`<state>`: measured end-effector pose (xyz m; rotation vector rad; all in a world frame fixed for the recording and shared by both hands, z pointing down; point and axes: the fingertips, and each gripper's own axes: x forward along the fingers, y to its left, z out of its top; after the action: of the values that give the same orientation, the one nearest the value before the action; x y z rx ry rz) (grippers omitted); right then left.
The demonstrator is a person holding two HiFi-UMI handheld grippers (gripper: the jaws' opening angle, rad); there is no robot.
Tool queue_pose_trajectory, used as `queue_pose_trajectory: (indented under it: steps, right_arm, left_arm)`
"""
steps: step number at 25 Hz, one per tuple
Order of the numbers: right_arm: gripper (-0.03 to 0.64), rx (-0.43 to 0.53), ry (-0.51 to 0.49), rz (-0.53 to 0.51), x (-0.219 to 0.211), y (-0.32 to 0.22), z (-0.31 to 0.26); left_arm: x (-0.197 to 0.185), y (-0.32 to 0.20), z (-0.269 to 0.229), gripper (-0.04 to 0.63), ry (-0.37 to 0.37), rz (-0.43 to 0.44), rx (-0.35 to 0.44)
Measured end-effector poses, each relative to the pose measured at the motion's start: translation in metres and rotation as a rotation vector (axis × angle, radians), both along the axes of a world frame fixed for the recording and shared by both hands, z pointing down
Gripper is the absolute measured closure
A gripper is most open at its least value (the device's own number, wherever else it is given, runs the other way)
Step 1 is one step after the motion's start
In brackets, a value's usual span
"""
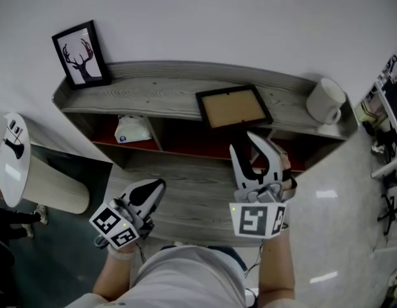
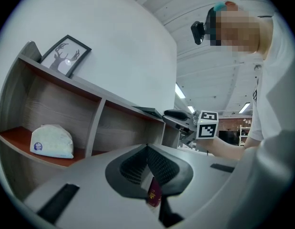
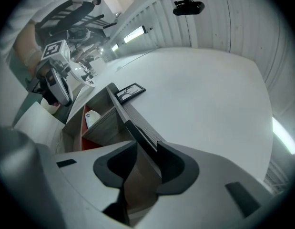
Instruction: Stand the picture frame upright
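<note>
The picture frame point(image 1: 233, 106) is lying flat, back up, on the shelf point(image 1: 153, 95) top; the right gripper point(image 1: 246, 146) is holding its fingers apart at the frame's near edge, while the left gripper point(image 1: 157, 187) is keeping its fingers closed below the shelf top

Two picture frames point(image 1: 82, 54) point(image 1: 234, 106), one mug point(image 1: 326, 100), one white pouch point(image 1: 132, 129), one shelf point(image 1: 153, 98).

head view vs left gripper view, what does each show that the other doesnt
Only the head view: the white mug and the brown face of the picture frame lying flat on the shelf. Only the left gripper view: ceiling lights and the head camera. Both: the upright deer picture, the white pouch and the right gripper.
</note>
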<state>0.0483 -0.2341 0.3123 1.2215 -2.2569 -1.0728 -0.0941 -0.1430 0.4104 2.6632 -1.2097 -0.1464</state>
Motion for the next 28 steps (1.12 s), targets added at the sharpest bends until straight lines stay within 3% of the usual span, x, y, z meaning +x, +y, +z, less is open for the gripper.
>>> queue_pose_trajectory:
  steps: [3,17,28]
  right_arm:
    - [0.499,0.036,0.016,0.031,0.002,-0.008,0.000]
    - [0.476,0.141,0.262,0.105,-0.015,-0.037,0.010]
    - [0.493,0.140,0.248,0.086,-0.020,-0.036,0.004]
  left_arm:
    - [0.000,0.000,-0.001,0.580,0.000,-0.017,0.000]
    - [0.002,-0.001,0.000,0.580,-0.010,-0.040,0.000]
    - [-0.004,-0.005,0.002,0.580,0.004,-0.049,-0.003]
